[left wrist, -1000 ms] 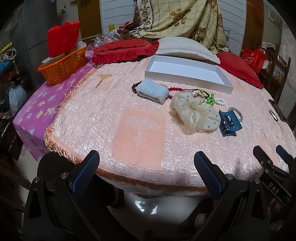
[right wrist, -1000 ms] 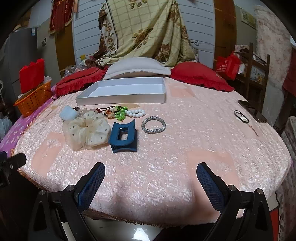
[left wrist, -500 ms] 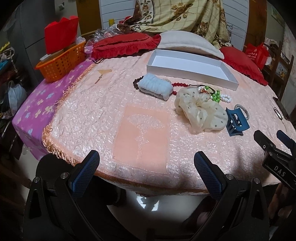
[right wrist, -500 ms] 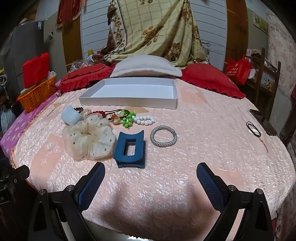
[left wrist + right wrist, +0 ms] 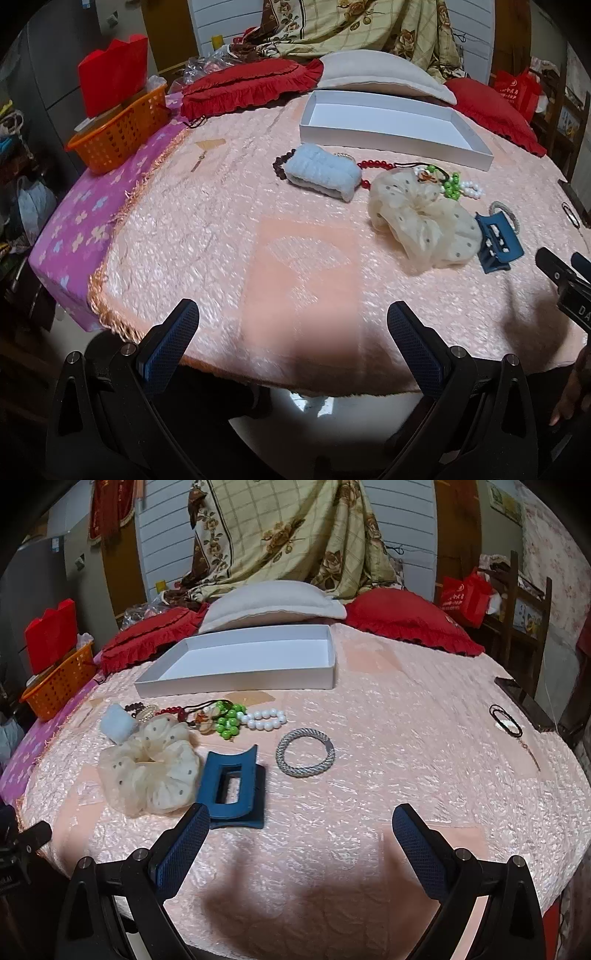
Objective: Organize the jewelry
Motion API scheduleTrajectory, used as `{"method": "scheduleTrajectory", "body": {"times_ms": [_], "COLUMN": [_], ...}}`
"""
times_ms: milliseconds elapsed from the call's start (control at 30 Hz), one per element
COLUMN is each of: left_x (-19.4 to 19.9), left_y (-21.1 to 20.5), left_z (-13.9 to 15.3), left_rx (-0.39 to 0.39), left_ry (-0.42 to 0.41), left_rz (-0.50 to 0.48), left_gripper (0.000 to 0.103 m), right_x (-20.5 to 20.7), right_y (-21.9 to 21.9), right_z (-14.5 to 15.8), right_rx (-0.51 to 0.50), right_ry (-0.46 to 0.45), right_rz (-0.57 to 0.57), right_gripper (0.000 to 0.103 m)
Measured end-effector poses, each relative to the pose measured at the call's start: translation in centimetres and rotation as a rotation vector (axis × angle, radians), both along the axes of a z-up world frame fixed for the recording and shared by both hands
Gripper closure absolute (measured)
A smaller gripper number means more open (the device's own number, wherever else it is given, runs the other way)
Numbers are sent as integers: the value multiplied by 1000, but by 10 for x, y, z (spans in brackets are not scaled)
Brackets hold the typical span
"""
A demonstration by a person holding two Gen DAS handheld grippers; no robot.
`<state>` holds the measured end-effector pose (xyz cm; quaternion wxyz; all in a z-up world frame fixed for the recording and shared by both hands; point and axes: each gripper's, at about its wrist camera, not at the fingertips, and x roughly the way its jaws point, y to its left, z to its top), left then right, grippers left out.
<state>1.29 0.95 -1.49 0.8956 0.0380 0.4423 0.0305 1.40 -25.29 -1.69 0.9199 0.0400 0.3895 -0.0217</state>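
Jewelry lies clustered mid-bed in my left view: cream scrunchie (image 5: 424, 229), blue hair claw (image 5: 496, 245) touching it, white tray (image 5: 391, 142) behind; my left gripper (image 5: 291, 334) hangs wide and empty. Right view: my right gripper (image 5: 301, 832) gapes wide near the claw, silver bracelet (image 5: 306, 752) just beyond.

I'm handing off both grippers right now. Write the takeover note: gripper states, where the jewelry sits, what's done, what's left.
Left gripper: open, empty, at the bed's near edge.
Right gripper: open, empty, just short of the blue hair claw.
White tray: empty, at the back.
On the pink bedspread in front of it: cream scrunchie, light blue scrunchie, bead bracelets, grey woven bracelet. Black hair ties lie far right.
Done: nothing is in the tray.
Left: probably move every piece in.
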Motion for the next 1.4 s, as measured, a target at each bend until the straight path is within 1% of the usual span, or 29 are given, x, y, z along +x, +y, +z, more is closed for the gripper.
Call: {"method": "scheduleTrajectory", "body": {"times_ms": [100, 233, 300, 433, 567, 600, 700, 767, 833, 867, 933, 1133, 1167, 1200, 1233, 1267, 1300, 1333, 1367, 1400], "left_x": [9, 21, 29, 45, 62, 67, 80, 88, 96, 101, 108, 123, 124, 126, 127, 126, 126, 126, 126, 126], "left_y": [5, 13, 18, 26, 21, 17, 3, -6, -13, -18, -26, -41, -42, -44, -46, -48, -49, -51, -53, -54], "left_z": [1, 2, 4, 6, 5, 3, -3, -8, -13, -16, -20, -35, -38, -41, -43, -43, -43, -43, -42, -43], "left_rx": [3, -17, -46, -134, -227, -249, -289, -309, -325, -331, -339, -349, -352, -352, -346, -330, -322, -307, -299, -305], "left_ry": [-1, 9, 17, 28, 59, 69, 105, 117, 132, 140, 157, 208, 217, 225, 228, 210, 214, 209, 208, 217], "left_rz": [10, 21, 26, 19, -19, -37, -83, -105, -122, -131, -151, -183, -184, -185, -185, -187, -192, -195, -202, -211], "left_gripper": [1, 1, 1, 1, 1, 3, 6, 6, 7, 7, 10, 16, 17, 21, 22, 24, 32, 42, 50, 67], "right_x": [4, 8, 11, 18, 26, 28, 35, 38, 42, 44, 47, 55, 56, 57, 59, 59, 60, 60, 61, 61], "right_y": [-3, -4, -3, 1, 3, 4, 7, 9, 10, 11, 14, 13, 12, 12, 11, 10, 10, 10, 10, 11], "right_z": [-3, -5, -6, -6, -9, -11, -14, -16, -18, -19, -21, -24, -24, -24, -25, -25, -25, -25, -26, -26], "right_rx": [10, 20, 23, 25, 38, 43, 61, 79, 93, 98, 107, 129, 135, 141, 144, 147, 148, 149, 149, 149], "right_ry": [14, 21, 20, 16, 24, 27, 37, 49, 58, 60, 69, 84, 86, 88, 92, 94, 94, 93, 93, 97], "right_rz": [-4, 1, 11, 32, 42, 46, 66, 86, 101, 105, 115, 123, 121, 120, 119, 117, 114, 115, 116, 120], "right_gripper": [5, 5, 5, 5, 5, 5, 12, 22, 25, 29, 33, 35, 37, 39, 41, 43, 44, 48, 55, 58]}}
